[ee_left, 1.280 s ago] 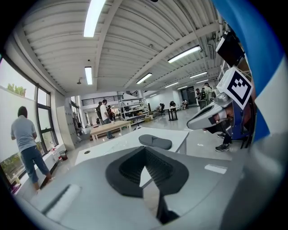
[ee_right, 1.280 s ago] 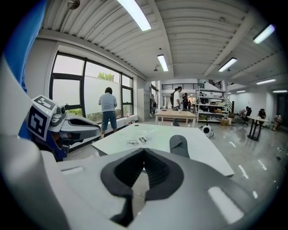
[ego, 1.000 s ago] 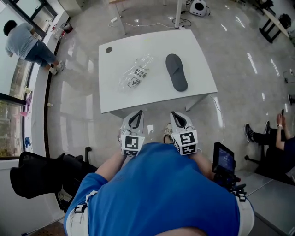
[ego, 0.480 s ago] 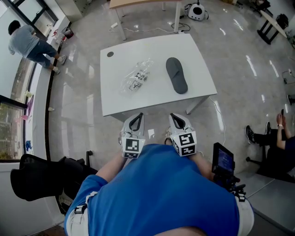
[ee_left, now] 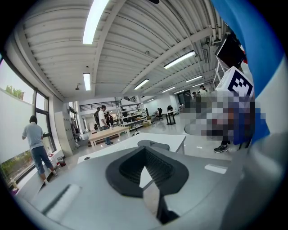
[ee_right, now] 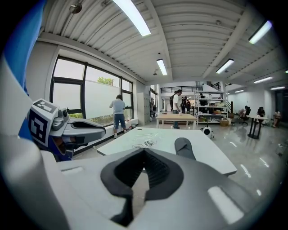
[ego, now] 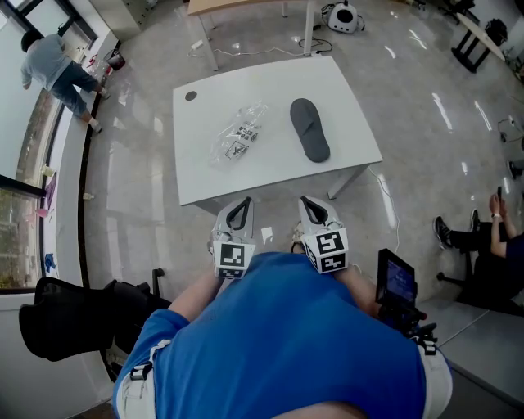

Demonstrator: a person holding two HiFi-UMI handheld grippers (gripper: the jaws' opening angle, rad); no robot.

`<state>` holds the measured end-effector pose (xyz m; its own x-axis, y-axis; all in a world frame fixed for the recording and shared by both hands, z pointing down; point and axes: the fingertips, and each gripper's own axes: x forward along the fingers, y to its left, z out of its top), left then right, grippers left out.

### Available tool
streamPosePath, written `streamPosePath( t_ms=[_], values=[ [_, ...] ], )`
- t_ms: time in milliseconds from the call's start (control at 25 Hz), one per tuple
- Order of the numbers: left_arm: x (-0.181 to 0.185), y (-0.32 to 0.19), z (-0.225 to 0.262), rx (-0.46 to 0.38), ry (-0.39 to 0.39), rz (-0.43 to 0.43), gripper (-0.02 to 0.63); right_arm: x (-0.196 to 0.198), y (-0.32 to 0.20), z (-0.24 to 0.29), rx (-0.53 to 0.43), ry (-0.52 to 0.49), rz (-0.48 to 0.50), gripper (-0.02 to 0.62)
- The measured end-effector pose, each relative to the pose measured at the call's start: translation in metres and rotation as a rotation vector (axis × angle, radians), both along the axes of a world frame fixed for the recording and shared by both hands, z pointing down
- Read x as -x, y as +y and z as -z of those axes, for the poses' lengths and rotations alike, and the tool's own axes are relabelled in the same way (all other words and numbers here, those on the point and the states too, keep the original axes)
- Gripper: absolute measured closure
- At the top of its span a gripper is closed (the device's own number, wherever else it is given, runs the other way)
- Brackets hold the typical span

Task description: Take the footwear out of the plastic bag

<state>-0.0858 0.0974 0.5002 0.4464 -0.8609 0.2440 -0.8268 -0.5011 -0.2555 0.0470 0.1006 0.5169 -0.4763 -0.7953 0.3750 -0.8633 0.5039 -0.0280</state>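
A dark grey slipper [ego: 309,129] lies on the white table [ego: 352,139], right of centre; it also shows as the slipper [ee_right: 184,148] in the right gripper view. A crumpled clear plastic bag [ego: 237,133] with printed labels lies left of it, flat and apart from the slipper. Both grippers hang close to my body, short of the table's near edge. My left gripper [ego: 238,214] is shut and holds nothing. My right gripper [ego: 315,212] is shut and holds nothing too.
A small dark round spot [ego: 191,96] marks the table's far left corner. A person [ego: 57,69] stands by the windows at the far left. A wooden table [ego: 246,6] stands behind. Someone sits at the right [ego: 491,237]. A black bag [ego: 74,315] lies on the floor at my left.
The view has shifted slightly; the table sits a little higher and further left in the picture. The person by the windows has walked further off. Both grippers stay shut by my body.
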Motion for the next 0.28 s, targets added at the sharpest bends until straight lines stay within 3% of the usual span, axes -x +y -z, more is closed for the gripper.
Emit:
streamPosePath(
  t_ms=[280],
  values=[
    [-0.0006,-0.0005,-0.0042,-0.003,0.0,0.002,0.598,-0.0009,-0.0026,-0.003,-0.002,0.007,0.003,0.592]
  ],
)
